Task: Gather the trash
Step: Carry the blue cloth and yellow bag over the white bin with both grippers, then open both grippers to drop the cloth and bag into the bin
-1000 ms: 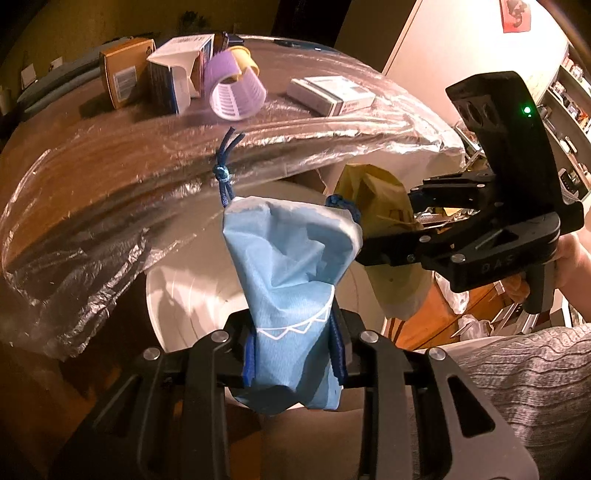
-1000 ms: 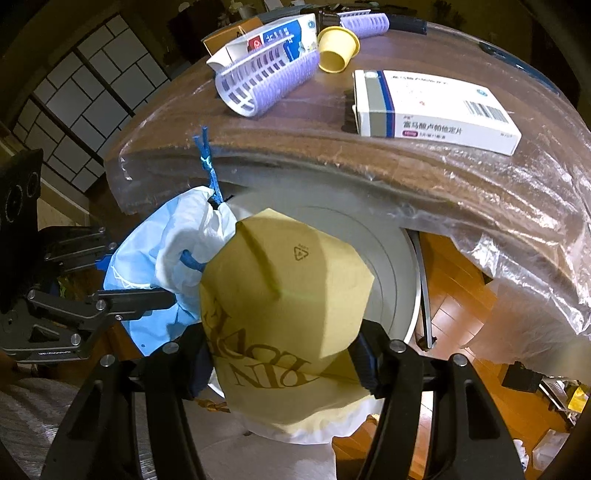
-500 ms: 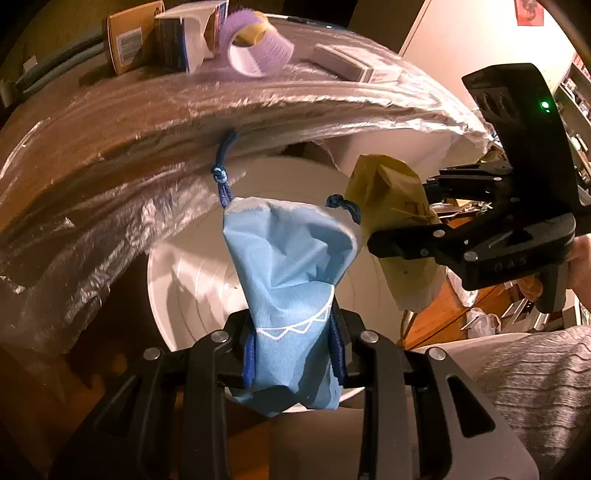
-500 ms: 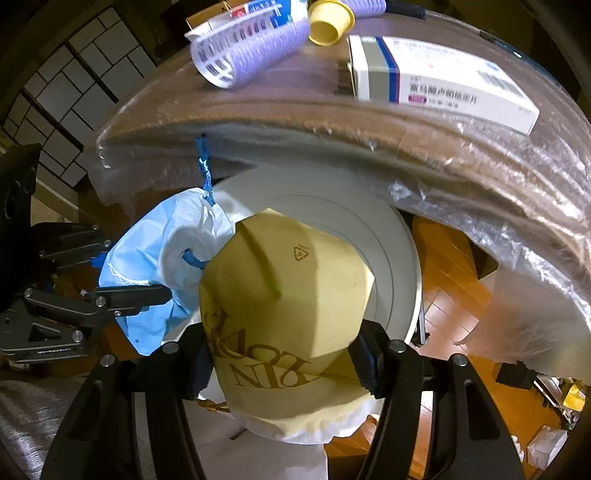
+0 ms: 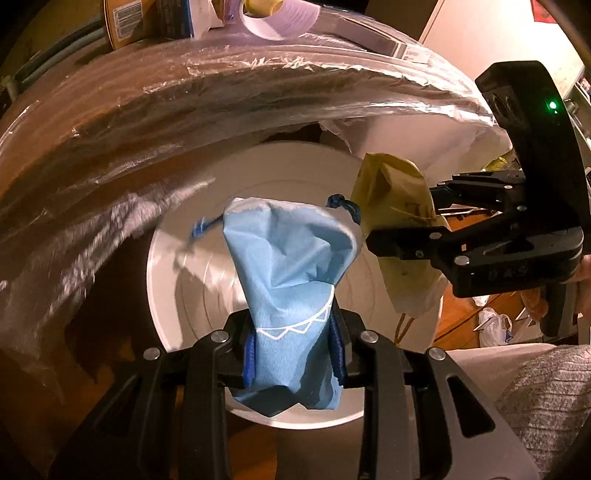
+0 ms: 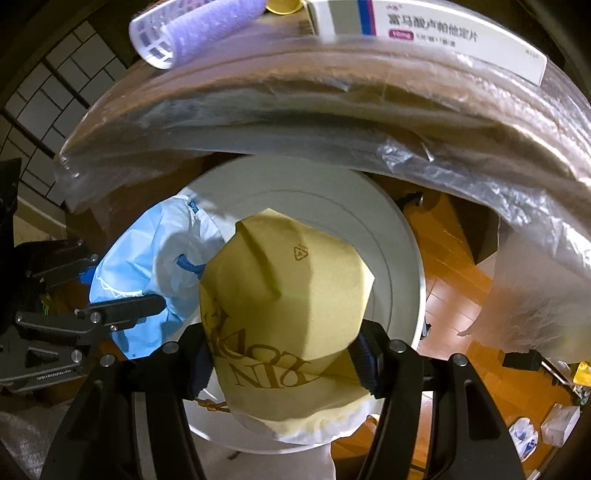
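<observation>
My left gripper (image 5: 293, 354) is shut on a crumpled blue drawstring bag (image 5: 291, 266), also in the right wrist view (image 6: 155, 266). My right gripper (image 6: 284, 369) is shut on a yellow paper bag (image 6: 284, 306) with brown lettering, also in the left wrist view (image 5: 399, 210). Both bags hang side by side over a round white bin lid (image 5: 192, 280), also in the right wrist view (image 6: 388, 236), below the table edge.
A brown table wrapped in clear plastic (image 5: 221, 96) overhangs above. On it lie a purple hair roller (image 6: 199, 29), a white medicine box (image 6: 424, 37), a yellow cup and a brown carton (image 5: 123, 22). Wooden floor (image 6: 450, 266) with scattered litter lies at right.
Both grippers have dropped lower with their bags, from about table height to below the table edge, closer over the white lid. The blue bag's cord swings left.
</observation>
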Action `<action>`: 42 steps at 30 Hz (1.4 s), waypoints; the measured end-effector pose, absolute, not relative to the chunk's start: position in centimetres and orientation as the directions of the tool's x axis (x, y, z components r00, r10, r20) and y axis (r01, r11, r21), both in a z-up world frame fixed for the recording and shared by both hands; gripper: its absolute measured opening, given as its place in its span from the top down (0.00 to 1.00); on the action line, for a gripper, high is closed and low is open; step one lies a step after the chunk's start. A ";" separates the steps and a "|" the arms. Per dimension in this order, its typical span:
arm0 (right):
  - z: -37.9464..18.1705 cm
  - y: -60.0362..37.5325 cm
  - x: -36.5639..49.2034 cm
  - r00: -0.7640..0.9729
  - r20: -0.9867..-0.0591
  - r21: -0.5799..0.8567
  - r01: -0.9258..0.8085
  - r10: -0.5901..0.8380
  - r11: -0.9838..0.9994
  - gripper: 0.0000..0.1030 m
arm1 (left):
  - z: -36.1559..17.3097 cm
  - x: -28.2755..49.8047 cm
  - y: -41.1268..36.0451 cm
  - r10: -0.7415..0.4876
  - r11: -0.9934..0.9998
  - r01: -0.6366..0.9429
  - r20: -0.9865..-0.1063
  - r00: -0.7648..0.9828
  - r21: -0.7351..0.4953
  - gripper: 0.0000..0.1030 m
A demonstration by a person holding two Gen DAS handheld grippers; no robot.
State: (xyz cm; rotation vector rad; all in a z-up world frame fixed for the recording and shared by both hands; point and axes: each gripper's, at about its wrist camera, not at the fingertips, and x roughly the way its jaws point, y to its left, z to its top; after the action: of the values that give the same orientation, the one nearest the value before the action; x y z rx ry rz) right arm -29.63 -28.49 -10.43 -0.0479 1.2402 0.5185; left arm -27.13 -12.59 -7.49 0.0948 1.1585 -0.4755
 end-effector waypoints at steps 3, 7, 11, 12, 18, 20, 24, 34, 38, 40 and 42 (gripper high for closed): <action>-10.6 -27.9 -29.8 0.228 -0.911 0.234 -0.399 0.343 0.887 0.41 | -7.7 -27.1 -12.9 -0.308 0.899 0.406 -0.898 0.313 -0.166 0.69; -10.6 -29.2 -29.8 0.230 -0.916 0.217 -0.405 0.329 0.888 0.41 | -7.9 -27.1 -13.2 -0.299 0.898 0.411 -0.901 0.313 -0.156 0.69; -10.9 -29.0 -29.6 0.231 -0.921 0.201 -0.407 0.313 0.891 0.41 | -8.2 -26.9 -13.4 -0.294 0.898 0.413 -0.907 0.302 -0.154 0.69; -10.9 -29.0 -29.6 0.232 -0.923 0.196 -0.407 0.308 0.892 0.41 | -8.3 -26.8 -13.6 -0.293 0.898 0.413 -0.908 0.300 -0.153 0.69; -11.2 -28.6 -29.6 0.240 -0.927 0.169 -0.416 0.287 0.894 0.41 | -9.2 -26.3 -14.2 -0.284 0.900 0.409 -0.913 0.293 -0.149 0.69; -11.3 -28.5 -29.7 0.240 -0.929 0.166 -0.415 0.283 0.895 0.41 | -9.1 -26.2 -14.2 -0.281 0.901 0.409 -0.914 0.293 -0.146 0.69; -11.6 -28.5 -29.8 0.236 -0.930 0.164 -0.415 0.280 0.895 0.41 | -9.3 -25.9 -13.9 -0.277 0.902 0.407 -0.915 0.292 -0.143 0.69; -11.5 -28.6 -29.6 0.233 -0.933 0.159 -0.419 0.276 0.894 0.41 | -10.0 -25.7 -14.3 -0.272 0.901 0.410 -0.919 0.286 -0.140 0.69; -11.4 -28.5 -29.6 0.235 -0.934 0.153 -0.420 0.270 0.894 0.41 | -10.1 -25.8 -14.4 -0.270 0.902 0.409 -0.919 0.286 -0.138 0.69; -11.5 -28.5 -29.6 0.234 -0.936 0.149 -0.417 0.264 0.897 0.40 | -10.2 -25.7 -14.4 -0.268 0.903 0.407 -0.920 0.286 -0.137 0.69; -11.5 -28.5 -29.6 0.234 -0.937 0.147 -0.414 0.261 0.898 0.39 | -10.3 -25.7 -14.4 -0.267 0.904 0.406 -0.920 0.287 -0.135 0.68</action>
State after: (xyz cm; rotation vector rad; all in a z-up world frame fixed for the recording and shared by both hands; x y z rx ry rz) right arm -29.56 -28.47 -11.47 -0.1426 1.2525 0.4652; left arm -25.69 -14.39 -10.28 0.1335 1.1988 -0.4511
